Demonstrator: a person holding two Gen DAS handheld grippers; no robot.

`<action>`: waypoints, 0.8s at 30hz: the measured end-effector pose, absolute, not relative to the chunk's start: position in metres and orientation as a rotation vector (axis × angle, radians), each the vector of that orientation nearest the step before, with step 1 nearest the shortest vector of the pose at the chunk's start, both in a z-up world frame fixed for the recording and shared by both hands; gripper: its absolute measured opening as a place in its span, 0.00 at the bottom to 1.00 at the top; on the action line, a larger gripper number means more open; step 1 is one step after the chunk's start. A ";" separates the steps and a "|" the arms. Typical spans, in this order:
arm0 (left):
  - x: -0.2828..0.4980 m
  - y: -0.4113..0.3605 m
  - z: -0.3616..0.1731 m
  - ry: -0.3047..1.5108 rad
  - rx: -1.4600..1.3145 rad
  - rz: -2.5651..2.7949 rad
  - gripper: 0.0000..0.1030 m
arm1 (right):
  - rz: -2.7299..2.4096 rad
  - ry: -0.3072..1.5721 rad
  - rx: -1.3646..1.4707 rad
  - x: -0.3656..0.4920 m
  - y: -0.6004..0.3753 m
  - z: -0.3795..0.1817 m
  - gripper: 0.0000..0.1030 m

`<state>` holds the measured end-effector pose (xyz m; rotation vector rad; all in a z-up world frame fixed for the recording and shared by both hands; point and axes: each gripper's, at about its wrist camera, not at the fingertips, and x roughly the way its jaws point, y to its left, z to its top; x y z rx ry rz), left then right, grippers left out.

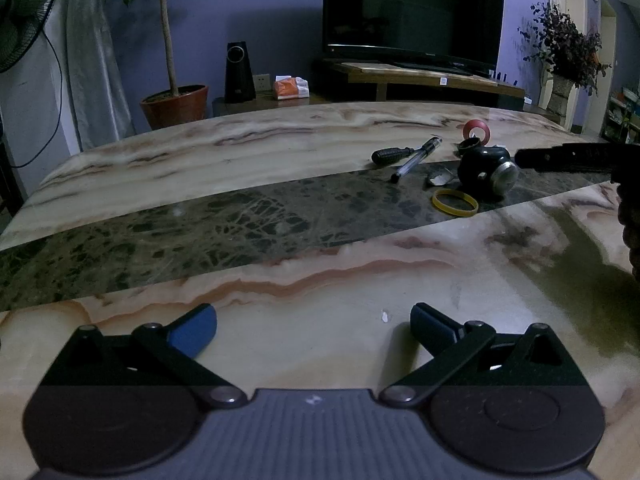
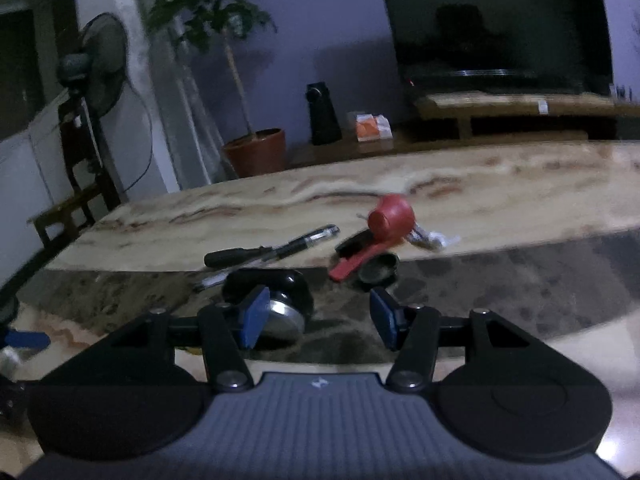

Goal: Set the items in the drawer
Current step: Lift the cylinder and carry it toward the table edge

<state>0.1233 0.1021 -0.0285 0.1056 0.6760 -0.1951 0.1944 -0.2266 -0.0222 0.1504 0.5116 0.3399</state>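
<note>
The left gripper (image 1: pixel 313 326) hovers low over a marble table (image 1: pixel 248 152), its two blue-padded fingers (image 1: pixel 194 334) spread wide with nothing between them. Bare pale stone lies under and ahead of it, then a dark green marble band crossing the table, so there is open room to its front and left.

The right gripper (image 2: pixel 316 316) is held low just behind a cluster of small items, fingers apart and empty. Its left pad (image 2: pixel 252 318) sits just in front of a round black object with a silver face (image 2: pixel 280 308) (whether they touch cannot be told); the gap between the pads looks onto bare dark marble.

The items lie together at the right of the dark band, well apart from the left gripper: a black-handled screwdriver (image 1: pixel 394 156) beside a clear pen (image 1: pixel 416 160), the black round object (image 1: pixel 486 170), a yellow rubber band (image 1: pixel 455 202) lying flat just in front of it, and a red tape roll (image 1: pixel 477 131) standing on edge behind. In the right wrist view a red flat piece (image 2: pixel 356 264) and a small black lid (image 2: pixel 378 270) lie near the roll.

No drawer appears in either view. The right wrist view is blurred, so small items by the roll are hard to identify. A dark shape (image 1: pixel 576 156) enters the left wrist view from the right edge, cut off. A television (image 1: pixel 412 8) and potted plant (image 1: pixel 174 106) stand beyond the table's far edge.
</note>
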 end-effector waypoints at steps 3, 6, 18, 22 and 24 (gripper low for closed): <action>0.123 0.102 -0.029 0.676 0.106 -0.195 1.00 | 0.351 0.497 0.141 0.202 -0.216 -0.017 0.56; 0.123 0.102 -0.029 0.676 0.106 -0.195 1.00 | 0.312 0.502 0.087 0.211 -0.202 -0.017 0.57; 0.123 0.102 -0.028 0.676 0.106 -0.195 1.00 | 0.364 0.545 0.004 0.214 -0.186 -0.025 0.63; 0.123 0.102 -0.028 0.676 0.106 -0.195 1.00 | 0.386 0.554 -0.034 0.214 -0.183 -0.026 0.63; 0.123 0.102 -0.028 0.676 0.106 -0.195 1.00 | 0.397 0.558 -0.053 0.214 -0.182 -0.027 0.63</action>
